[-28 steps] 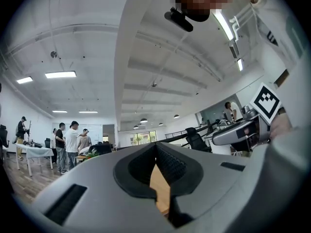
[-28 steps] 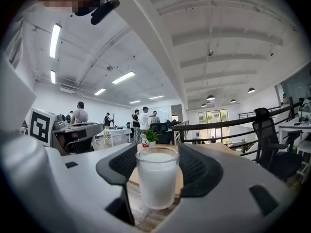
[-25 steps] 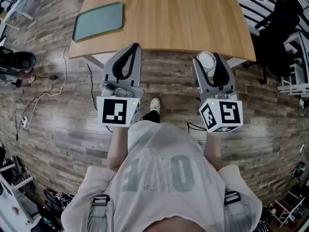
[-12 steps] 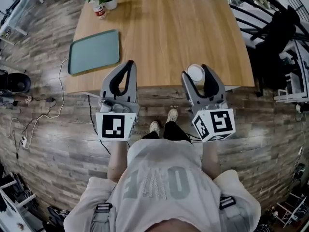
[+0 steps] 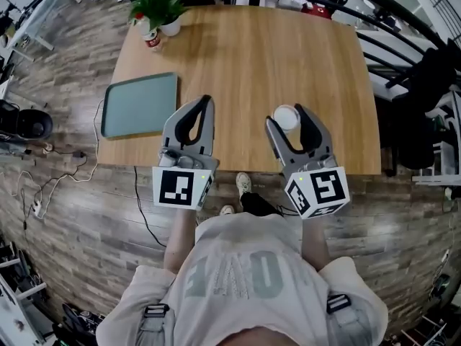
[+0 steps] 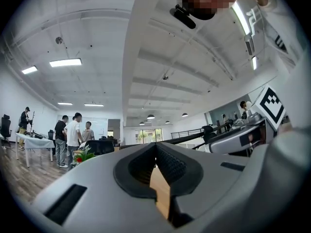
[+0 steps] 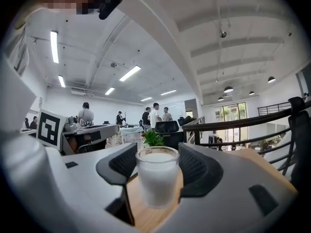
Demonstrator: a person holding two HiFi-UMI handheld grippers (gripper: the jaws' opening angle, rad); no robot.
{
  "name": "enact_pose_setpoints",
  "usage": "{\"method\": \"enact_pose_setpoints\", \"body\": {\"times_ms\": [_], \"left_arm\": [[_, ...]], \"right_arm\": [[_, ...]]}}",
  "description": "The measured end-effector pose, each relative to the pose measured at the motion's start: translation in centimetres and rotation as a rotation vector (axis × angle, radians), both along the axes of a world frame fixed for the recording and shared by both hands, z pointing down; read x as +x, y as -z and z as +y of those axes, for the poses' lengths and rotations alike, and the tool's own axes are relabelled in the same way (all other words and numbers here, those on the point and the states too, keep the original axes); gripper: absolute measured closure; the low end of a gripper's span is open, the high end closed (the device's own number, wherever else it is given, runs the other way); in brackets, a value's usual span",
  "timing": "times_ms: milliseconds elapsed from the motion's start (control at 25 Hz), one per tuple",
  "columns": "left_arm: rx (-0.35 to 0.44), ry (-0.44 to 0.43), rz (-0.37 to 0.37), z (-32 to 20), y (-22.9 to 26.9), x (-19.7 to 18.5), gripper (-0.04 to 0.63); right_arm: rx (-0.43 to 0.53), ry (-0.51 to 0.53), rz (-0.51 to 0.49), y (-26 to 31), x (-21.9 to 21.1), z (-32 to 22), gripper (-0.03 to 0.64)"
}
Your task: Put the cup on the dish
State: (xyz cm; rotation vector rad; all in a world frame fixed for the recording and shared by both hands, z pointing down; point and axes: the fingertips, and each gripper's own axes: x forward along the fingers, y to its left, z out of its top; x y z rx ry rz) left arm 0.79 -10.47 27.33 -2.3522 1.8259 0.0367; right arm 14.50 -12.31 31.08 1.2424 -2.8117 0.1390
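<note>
A small, milky-white glass cup (image 7: 156, 178) stands upright between the two dark ribbed pads of the right tongs (image 7: 157, 165), which press against it on both sides. The pale wooden desk (image 7: 150, 220) shows beneath it. Just behind the cup a leafy green plant (image 7: 153, 138) pokes up, and farther back several people (image 7: 154, 115) stand in a bright office under strip ceiling lights (image 7: 129, 73), with a dark railing (image 7: 243, 124) running off to the right.
</note>
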Motion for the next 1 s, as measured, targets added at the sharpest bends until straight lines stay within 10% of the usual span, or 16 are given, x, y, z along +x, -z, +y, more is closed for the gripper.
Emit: {"method": "enact_pose_setpoints", "body": {"times_ms": [400,1000], "left_arm": [[-0.056,0.127,0.013,-6.6,0.3,-1.0,0.586],[-0.07,0.282,0.066,-6.5,-0.9,-14.4,0.586]], "right_arm": [[-0.023,0.122,0.025,0.0,-1.6,-8.7,0.347],[-0.02,0.329,0.072,-1.3,-17.8,-11.5,0.347]]}}
